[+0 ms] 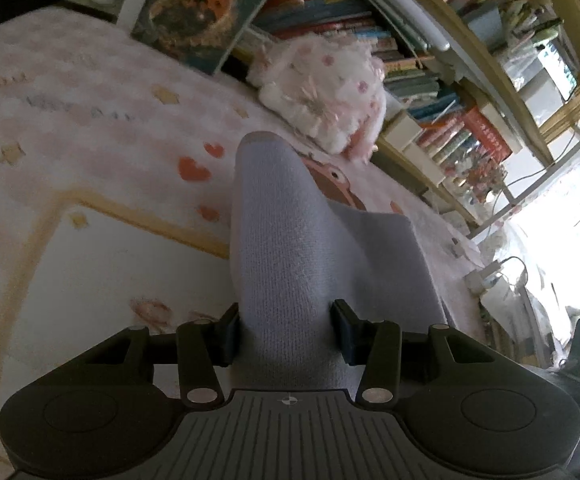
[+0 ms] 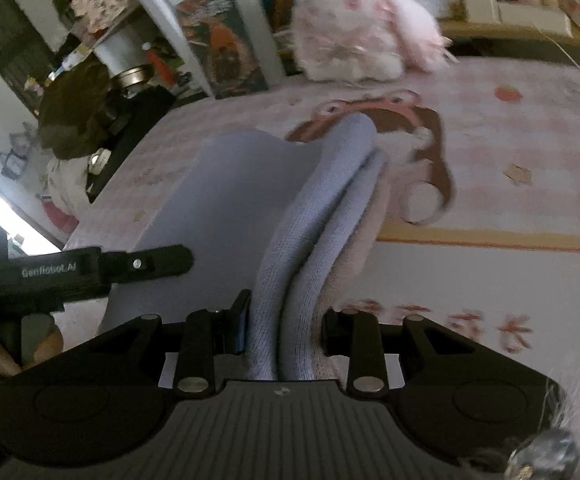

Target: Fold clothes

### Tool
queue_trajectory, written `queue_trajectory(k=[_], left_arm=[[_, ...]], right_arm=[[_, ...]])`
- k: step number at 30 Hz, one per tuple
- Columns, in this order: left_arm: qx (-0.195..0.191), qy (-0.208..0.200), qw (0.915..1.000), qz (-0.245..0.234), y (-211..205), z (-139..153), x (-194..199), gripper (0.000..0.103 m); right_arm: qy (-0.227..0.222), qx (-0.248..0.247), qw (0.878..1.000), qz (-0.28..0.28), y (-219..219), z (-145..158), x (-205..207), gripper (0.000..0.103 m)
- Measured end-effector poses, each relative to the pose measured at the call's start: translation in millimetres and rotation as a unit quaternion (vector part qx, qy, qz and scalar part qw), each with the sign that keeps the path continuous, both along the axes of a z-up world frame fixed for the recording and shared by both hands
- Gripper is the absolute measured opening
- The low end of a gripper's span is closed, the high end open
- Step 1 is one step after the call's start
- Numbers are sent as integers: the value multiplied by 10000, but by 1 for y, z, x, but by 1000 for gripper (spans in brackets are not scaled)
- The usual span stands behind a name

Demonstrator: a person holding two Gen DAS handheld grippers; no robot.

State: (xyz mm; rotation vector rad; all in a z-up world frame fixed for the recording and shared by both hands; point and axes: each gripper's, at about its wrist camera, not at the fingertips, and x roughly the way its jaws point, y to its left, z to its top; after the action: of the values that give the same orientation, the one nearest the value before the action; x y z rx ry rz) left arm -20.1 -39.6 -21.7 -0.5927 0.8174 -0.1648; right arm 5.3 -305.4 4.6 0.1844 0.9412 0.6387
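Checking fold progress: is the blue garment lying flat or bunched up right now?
Bunched at both grips. The blue garment rises in thick rolled folds between each gripper's fingers; a flat part lies on the pink blanket behind.

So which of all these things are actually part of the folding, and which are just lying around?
Part of the folding:
- lilac knit garment, pinched in both grippers
- left gripper
- right gripper
- pink blanket it is being folded on

Just lying about:
- fluffy pink-and-white plush toy
- books on the shelves
- picture book leaning at the blanket's edge
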Motion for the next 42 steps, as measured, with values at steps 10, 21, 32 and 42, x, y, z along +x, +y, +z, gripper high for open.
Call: queue_trajectory(k=[10, 21, 32, 42], left_arm=[[-27, -6, 9987, -515, 74, -3, 17, 46], [-79, -272, 9974, -658, 122, 5, 81, 46], [-102, -381, 9985, -386, 131, -5, 164, 46], [-218, -154, 9996, -28, 138, -37, 195, 46]], right_arm=[[-122, 11, 9988, -471, 72, -6, -11, 29], [-428, -54, 9971, -624, 118, 8, 45, 29], [-445, -47, 9976, -536, 126, 6, 149, 29], [-292, -30, 9985, -462, 129, -24, 201, 29]])
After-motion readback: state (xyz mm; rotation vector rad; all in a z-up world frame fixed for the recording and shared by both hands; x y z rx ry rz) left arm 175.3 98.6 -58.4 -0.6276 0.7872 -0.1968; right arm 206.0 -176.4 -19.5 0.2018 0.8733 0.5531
